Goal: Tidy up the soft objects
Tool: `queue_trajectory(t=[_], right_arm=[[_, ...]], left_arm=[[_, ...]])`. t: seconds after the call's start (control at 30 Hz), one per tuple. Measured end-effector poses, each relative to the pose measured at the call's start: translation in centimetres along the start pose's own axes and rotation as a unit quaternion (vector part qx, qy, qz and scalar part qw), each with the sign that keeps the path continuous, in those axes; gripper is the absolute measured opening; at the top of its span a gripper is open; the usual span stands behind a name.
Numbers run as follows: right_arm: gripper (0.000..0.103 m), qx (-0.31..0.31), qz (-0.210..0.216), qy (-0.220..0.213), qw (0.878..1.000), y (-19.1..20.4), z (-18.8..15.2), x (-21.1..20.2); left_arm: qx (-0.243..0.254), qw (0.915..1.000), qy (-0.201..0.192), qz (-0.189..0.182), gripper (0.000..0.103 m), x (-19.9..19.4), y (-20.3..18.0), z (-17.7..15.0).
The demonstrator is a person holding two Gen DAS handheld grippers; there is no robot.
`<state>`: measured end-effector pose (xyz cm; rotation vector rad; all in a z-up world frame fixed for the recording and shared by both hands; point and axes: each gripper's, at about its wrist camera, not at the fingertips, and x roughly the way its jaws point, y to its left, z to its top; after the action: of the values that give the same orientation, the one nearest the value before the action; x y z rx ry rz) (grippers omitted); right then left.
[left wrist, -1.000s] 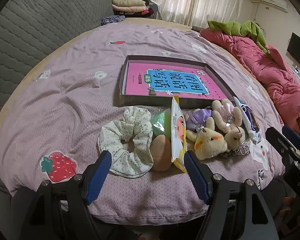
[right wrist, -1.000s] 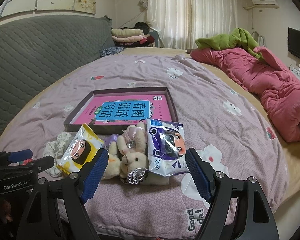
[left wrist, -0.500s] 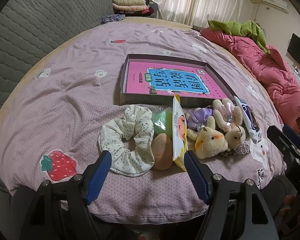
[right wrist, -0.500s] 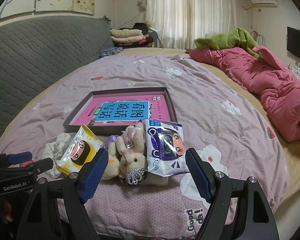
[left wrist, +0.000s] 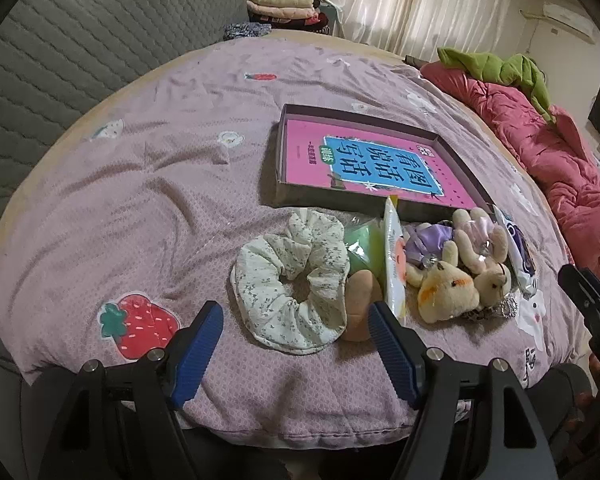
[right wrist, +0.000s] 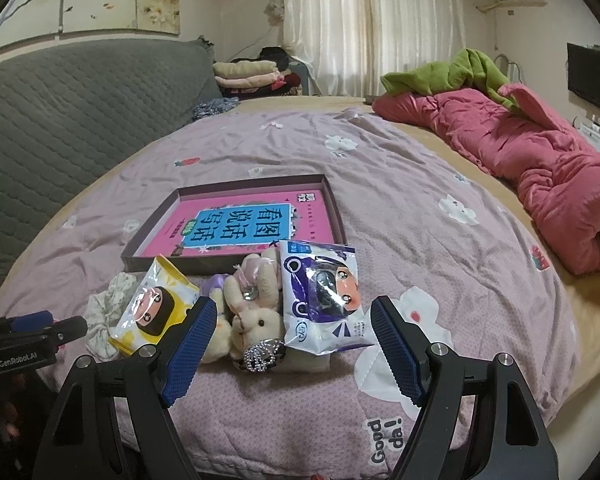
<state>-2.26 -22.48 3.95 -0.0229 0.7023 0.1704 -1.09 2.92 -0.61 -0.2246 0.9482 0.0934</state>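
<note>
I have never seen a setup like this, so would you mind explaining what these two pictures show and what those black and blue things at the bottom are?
There is no robot here. A person holds a two-finger gripper in each hand, and each gripper carries a wide-angle camera looking forward along its fingers. One picture comes from the left gripper, the other from the right gripper; the black arms with blue pads are their fingers. Both are open and hold nothing.

They look at a bed with a purple bedspread. On it lies a shallow box with a pink book inside. In front of the box is a cluster of soft things: a white scrunchie, a yellow packet, small plush animals and a purple and white packet. A pink quilt lies further off.
</note>
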Motion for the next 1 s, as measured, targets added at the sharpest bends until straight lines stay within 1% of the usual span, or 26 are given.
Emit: queue_trajectory(t=[0.13, 0.3, 0.43, 0.57, 0.63, 0.77, 1.0], right_arm=[[0.080, 0.000, -0.005, -0.002, 1.000, -0.3, 0.1, 0.2], [0.080, 0.000, -0.013, 0.001, 1.000, -1.0, 0.1, 1.1], [0.080, 0.009, -0.017, 0.006, 1.000, -1.9, 0.2, 1.8], [0.080, 0.016, -0.012, 0.012, 1.000, -3.0, 0.3, 2.8], [0.080, 0.025, -0.007, 0.022, 0.999, -3.6, 0.4, 3.6], [0.080, 0.037, 0.011, 0.038, 0.999, -4.3, 0.5, 5.2], [0.080, 0.022, 0.021, 0.056, 0.998, -3.9, 0.4, 7.6]], left_arm=[[-0.010, 0.9999, 0.010, -0.008, 0.074, 1.2, 0.6, 0.5], [-0.014, 0.9996, 0.014, -0.019, 0.074, 2.7, 0.6, 1.4], [-0.018, 0.9994, 0.025, -0.018, 0.074, 4.2, 0.9, 2.1], [-0.021, 0.9990, 0.039, -0.013, 0.074, 5.5, 1.4, 2.1], [-0.022, 0.9987, 0.046, -0.003, 0.074, 6.1, 1.8, 2.1], [-0.032, 0.9981, 0.054, 0.001, 0.074, 7.1, 2.6, 2.2], [-0.026, 0.9981, 0.055, 0.003, 0.074, 8.2, 2.4, 2.3]])
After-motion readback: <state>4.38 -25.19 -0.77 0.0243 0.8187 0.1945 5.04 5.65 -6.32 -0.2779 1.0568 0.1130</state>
